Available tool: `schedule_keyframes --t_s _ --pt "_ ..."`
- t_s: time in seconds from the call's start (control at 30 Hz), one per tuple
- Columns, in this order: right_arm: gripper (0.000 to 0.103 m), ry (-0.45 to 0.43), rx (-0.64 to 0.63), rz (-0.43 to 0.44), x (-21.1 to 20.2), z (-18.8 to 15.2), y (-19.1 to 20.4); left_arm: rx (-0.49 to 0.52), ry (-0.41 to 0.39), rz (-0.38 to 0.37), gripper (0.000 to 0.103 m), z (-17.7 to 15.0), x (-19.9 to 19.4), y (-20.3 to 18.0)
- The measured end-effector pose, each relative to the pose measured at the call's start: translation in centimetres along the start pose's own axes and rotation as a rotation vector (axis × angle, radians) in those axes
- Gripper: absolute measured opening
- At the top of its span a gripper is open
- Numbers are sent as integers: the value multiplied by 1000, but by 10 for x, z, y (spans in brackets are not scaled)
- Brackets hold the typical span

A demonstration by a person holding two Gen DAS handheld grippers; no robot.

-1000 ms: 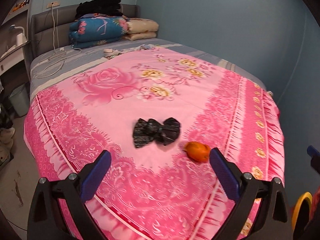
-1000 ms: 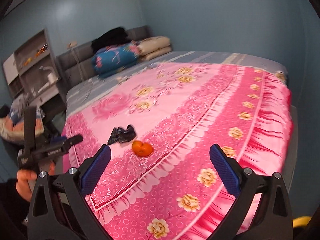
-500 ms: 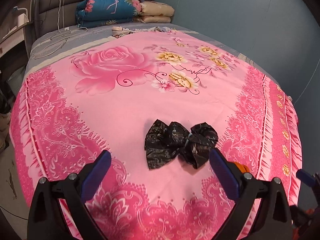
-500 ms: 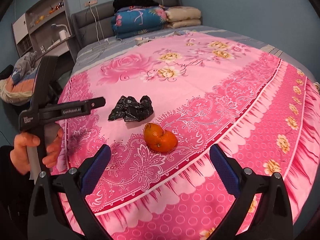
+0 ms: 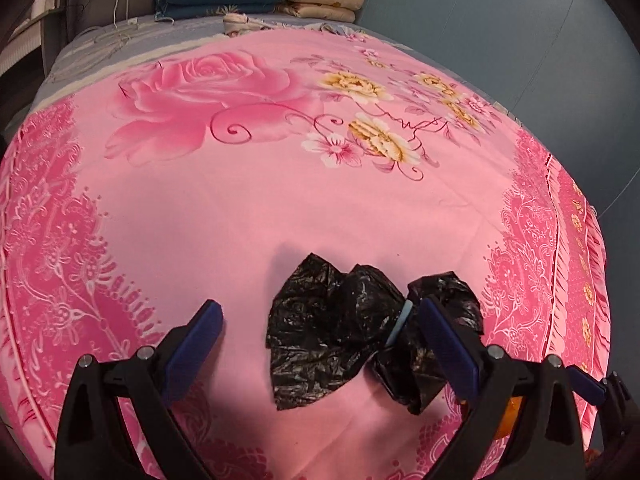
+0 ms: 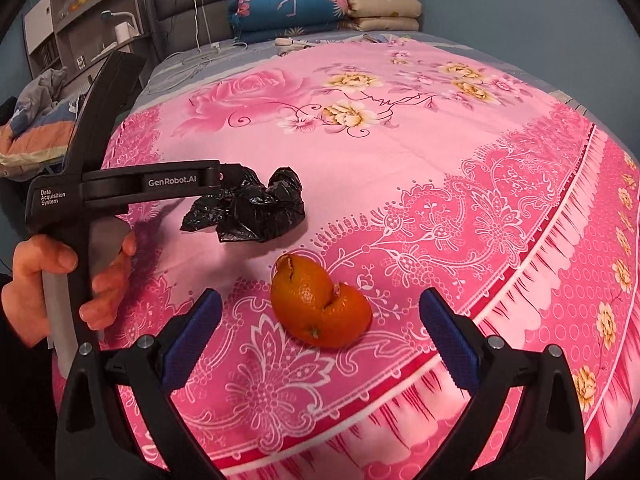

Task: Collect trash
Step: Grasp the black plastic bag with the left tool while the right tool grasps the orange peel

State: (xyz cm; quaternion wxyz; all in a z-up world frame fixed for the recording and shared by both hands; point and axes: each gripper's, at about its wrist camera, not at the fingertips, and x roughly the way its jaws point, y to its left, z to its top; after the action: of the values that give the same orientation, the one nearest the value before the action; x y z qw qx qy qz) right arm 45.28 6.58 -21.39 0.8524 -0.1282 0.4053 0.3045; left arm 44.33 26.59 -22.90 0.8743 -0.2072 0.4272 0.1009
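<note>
Left wrist view: the left tool [image 5: 316, 322] is seen spread wide over the pink floral bedspread [image 5: 240, 208], with nothing gripped. A crumpled black plastic bag [image 5: 332, 340] lies on the bedspread between the two blue pads; its right lobe is partly covered by the right-hand pad, though contact cannot be confirmed. The step in hand is judged to be the approach to the bag, presumably to be picked up and opened as the trash holder. The next move is judged to call for the tool to be lowered and centred over the pinched middle of the bag, then closed on it. A sliver of orange peel [image 5: 505, 418] is glimpsed behind the right finger.

Right wrist view: the right tool [image 6: 318, 320] is likewise held fully spread and empty. The orange peel [image 6: 320, 312] rests on the bedspread [image 6: 440, 160] between its pads, untouched by either. The black plastic bag [image 6: 248, 210] lies just beyond the peel, near but apart from it. The left tool [image 6: 212, 178] is seen from the side above the bag, held by a hand [image 6: 60, 284]. The peel is judged ready to be pinched once the bag is secured.
</note>
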Motion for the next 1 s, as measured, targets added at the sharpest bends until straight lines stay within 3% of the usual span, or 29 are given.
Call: schedule_keyframes --t_s 0.23,0.37,0.43,0.5,0.57,0.6,0.67,0.8,1.0 --pt "95 37 -39 -23 26 6 4 21 7 -20 92 -2 13 -7" --pt "94 65 -34 -51 41 7 2 35 3 -32 79 0 17 -12" --pt "88 82 -25 -47 46 8 2 46 2 -42 69 0 17 -15" --pt "72 106 -28 -57 53 7 2 54 -4 -42 55 -1 18 -18" --pt "64 117 -20 -50 55 6 2 39 -7 -45 43 -2 16 -18" --pt "59 121 -12 -43 57 7 1 32 -17 -30 32 -3 15 -18" --pt "50 120 -14 -47 58 7 2 36 -30 -28 22 -2 12 -19" --pt "41 118 3 -48 59 6 3 41 -43 -13 15 -4 8 -20" --pt "32 108 47 -23 49 8 1 23 -41 -47 13 -3 -6 -17"
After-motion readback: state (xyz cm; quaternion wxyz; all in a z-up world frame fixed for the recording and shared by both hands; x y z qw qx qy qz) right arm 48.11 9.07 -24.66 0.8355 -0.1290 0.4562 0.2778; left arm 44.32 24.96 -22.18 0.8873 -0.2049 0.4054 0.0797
